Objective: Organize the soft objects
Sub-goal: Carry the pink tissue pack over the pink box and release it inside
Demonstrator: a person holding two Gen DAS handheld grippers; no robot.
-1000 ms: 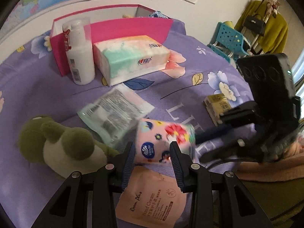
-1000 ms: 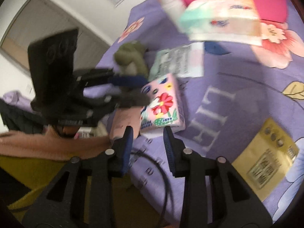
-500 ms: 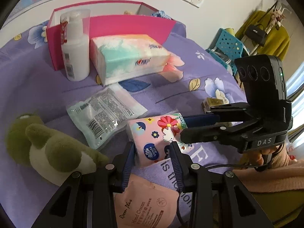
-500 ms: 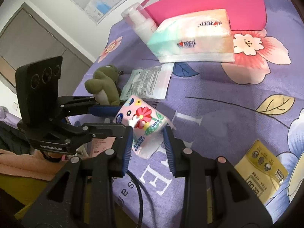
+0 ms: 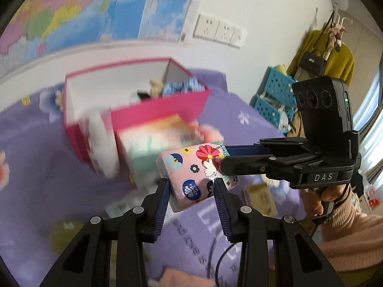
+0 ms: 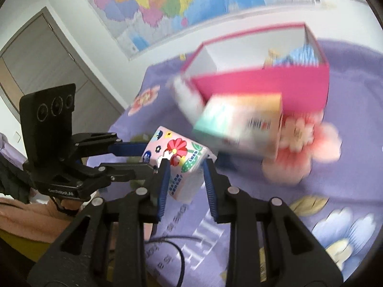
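Both sets of jaws are seen clamped on one pink floral tissue pack (image 5: 195, 173), which is held in the air above the purple flowered bedspread (image 5: 43, 167) at the centre of each frame. The left gripper (image 5: 191, 186) is closed on the pack's near end, blue pads pressed to its two sides, while the right gripper (image 5: 225, 154) enters from the right edge of the left wrist view and is closed on the far, upper-right end. The pack's long axis is seen running from lower left to upper right in the left wrist view, printed face turned up. In the right wrist view the right gripper (image 6: 185, 171) is shown gripping the pack (image 6: 178, 153) at frame centre. Behind it, heavily blurred, a larger tissue box (image 6: 239, 124) and an open pink box (image 6: 263, 86) are visible.
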